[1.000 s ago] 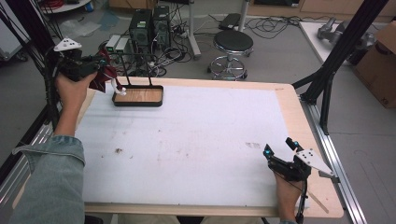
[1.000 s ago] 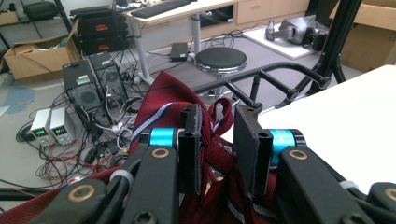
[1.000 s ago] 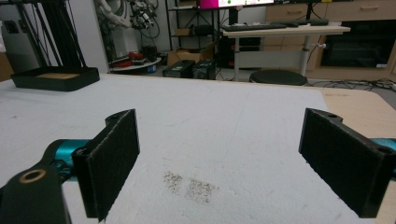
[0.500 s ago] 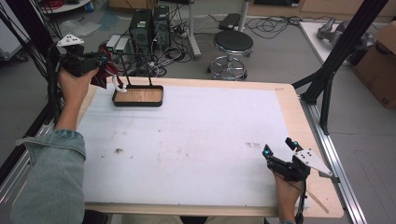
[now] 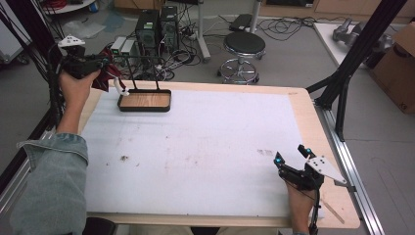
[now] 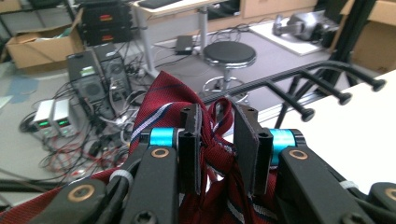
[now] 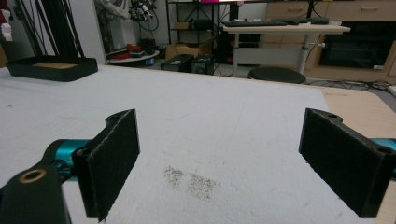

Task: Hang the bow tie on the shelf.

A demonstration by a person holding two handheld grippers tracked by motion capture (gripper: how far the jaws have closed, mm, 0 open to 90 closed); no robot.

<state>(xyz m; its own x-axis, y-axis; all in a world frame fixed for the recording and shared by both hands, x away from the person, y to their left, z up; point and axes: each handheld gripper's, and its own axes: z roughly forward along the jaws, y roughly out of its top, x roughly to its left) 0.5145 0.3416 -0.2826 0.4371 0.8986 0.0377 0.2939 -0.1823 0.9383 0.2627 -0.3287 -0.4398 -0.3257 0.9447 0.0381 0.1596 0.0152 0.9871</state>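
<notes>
Left gripper point(image 6: 217, 140) jaws clamp a bunched red striped tie point(image 6: 159, 105); right gripper point(image 7: 219, 163) jaws apart

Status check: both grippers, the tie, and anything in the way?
Left gripper shut on red striped tie, beside rack. Right gripper open, low over table. Nothing seen blocking.

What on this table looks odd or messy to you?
Little. The white table cover carries dark speckled smudges in front of the open right gripper. The left gripper pinches a bunched red striped tie beside the rack.
</notes>
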